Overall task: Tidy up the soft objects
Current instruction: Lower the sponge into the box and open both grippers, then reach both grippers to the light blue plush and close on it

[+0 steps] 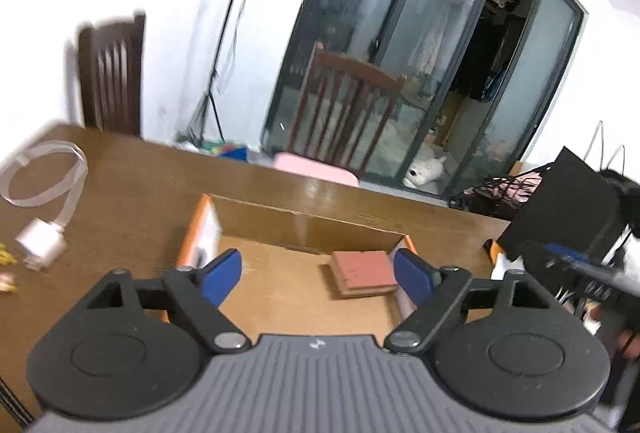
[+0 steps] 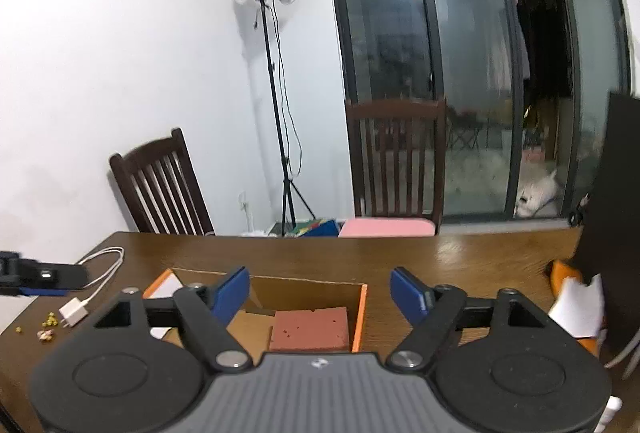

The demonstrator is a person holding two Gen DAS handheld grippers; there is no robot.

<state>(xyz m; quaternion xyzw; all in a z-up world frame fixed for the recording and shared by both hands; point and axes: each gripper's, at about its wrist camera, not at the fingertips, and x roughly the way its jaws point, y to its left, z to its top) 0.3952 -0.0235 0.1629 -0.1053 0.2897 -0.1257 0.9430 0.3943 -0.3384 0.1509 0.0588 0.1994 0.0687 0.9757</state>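
The left gripper tilts downward, jaws spread wide with nothing between its blue pads. The right gripper likewise gapes empty.

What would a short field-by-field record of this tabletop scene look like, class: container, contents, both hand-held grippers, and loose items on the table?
container: open cardboard box with orange rim, on wooden table
contents: reddish-brown sponge block, against the box's right wall
left hand-held gripper: open, empty
right hand-held gripper: open, empty
loose items: white charger with cable, small yellow bits
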